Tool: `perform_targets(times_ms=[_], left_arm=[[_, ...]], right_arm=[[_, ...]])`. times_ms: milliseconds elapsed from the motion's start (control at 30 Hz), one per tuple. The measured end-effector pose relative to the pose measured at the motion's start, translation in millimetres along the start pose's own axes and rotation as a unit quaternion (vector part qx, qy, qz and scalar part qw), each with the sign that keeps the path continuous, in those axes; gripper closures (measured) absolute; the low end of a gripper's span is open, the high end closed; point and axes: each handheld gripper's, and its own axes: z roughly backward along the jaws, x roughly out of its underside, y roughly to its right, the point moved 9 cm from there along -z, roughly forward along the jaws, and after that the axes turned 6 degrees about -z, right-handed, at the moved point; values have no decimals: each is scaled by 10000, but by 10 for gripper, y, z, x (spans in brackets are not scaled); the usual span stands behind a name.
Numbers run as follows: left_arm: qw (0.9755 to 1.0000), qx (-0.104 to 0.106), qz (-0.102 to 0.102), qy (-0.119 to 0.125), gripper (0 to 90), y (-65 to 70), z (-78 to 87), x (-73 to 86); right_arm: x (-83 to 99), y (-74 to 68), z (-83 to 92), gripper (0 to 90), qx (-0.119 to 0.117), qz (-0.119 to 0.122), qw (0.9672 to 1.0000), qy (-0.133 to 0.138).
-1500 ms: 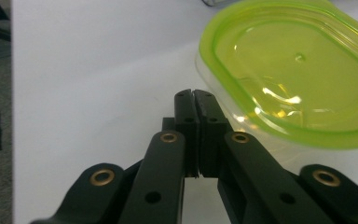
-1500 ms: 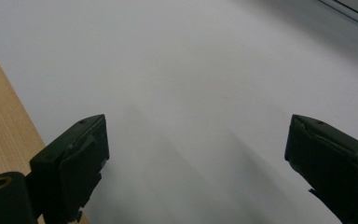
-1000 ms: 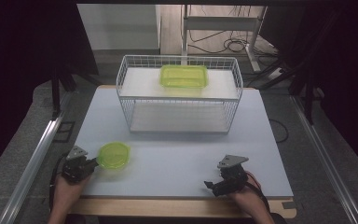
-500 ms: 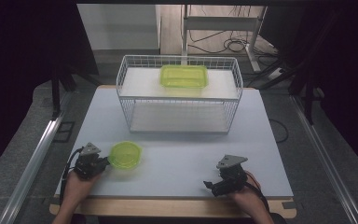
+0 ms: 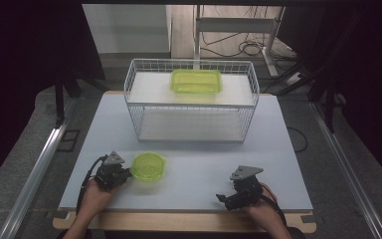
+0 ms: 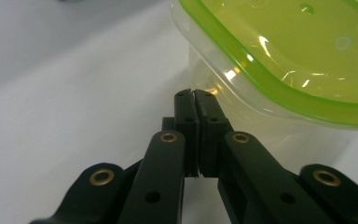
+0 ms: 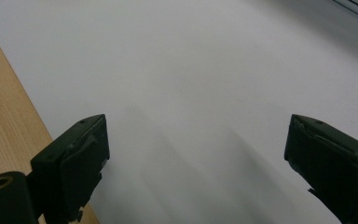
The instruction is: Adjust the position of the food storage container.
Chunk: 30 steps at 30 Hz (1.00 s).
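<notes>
Pushing with its jaws pressed together, the left gripper point(image 5: 122, 174) had nudged the green-lidded tub point(image 5: 148, 167) rightward across the table point(image 5: 278, 149) toward the wire basket point(image 5: 191, 102), while the right gripper point(image 5: 231, 196) waited, jaws apart.

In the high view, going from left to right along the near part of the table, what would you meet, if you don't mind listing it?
Left tool → small green container → right tool.

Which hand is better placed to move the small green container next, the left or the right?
Probably the left. The left gripper, jaws shut, sits right beside the small green container. The right gripper stands open over bare table, well apart from it.
</notes>
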Motion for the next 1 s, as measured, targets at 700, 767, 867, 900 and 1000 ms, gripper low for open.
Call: perform_targets(times_ms=[700, 767, 867, 900, 1000], left_arm=[[9975, 417, -543, -158, 890, 455, -279, -258], [9972, 453, -578, -158, 889, 497, -298, -278], [9965, 515, -637, -147, 889, 552, -321, -318], [9964, 534, -648, -147, 889, 569, -331, -333], [9957, 611, -688, -135, 889, 637, -369, -381]], right_arm=[[4, -35, -5, 68, -79, 21, 10000, -40], [4, -34, -2, 68, -86, 19, 10000, -36], [4, -35, -1, 68, -96, 16, 9999, -36], [4, -37, -2, 68, -102, 18, 9999, -36], [6, -46, -3, 68, -113, 20, 9999, -48]])
